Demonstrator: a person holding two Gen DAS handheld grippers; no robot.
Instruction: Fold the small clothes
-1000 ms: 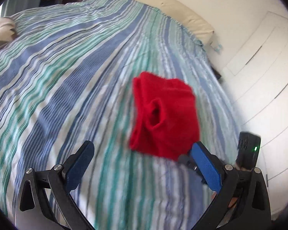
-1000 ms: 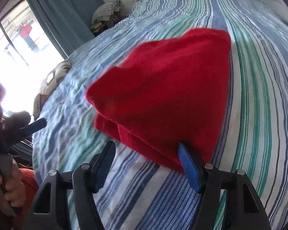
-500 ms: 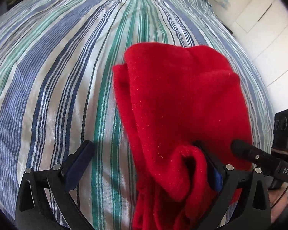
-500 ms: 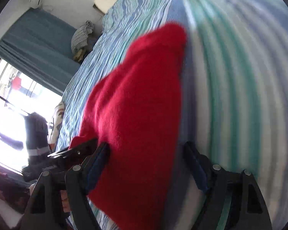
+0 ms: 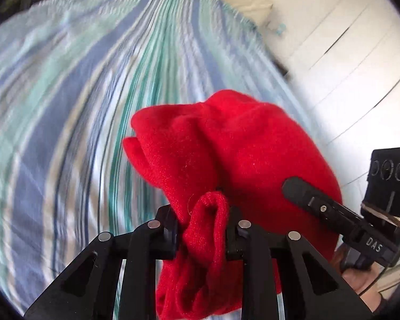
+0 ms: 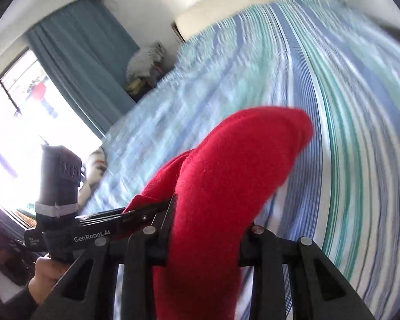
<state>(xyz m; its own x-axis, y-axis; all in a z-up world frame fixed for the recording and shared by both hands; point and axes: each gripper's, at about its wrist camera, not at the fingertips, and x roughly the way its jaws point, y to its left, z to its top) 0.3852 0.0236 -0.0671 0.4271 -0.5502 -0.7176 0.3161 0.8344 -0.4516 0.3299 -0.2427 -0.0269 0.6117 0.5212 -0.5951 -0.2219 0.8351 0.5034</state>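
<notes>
"GenRobot.AI" marks the left tongs (image 6: pixel 146 213) and "DAS" the right tongs (image 5: pixel 301 189), both clamped on the red garment (image 5: pixel 234 157) above the striped bed (image 5: pixel 93 93).

Daylight floods in from the window (image 6: pixel 18 122) at the left of the right wrist view, blown out to pure white with no detail outside. The white wall (image 5: pixel 346 61) at the right of the left wrist view is nearly as bright. The striped bedspread (image 5: pixel 93 106) is smeared by motion blur in both views, while the red garment (image 5: pixel 240 149) stays fairly sharp. Fisheye bending curves the stripes, and dark vignetting fills the corners.
</notes>
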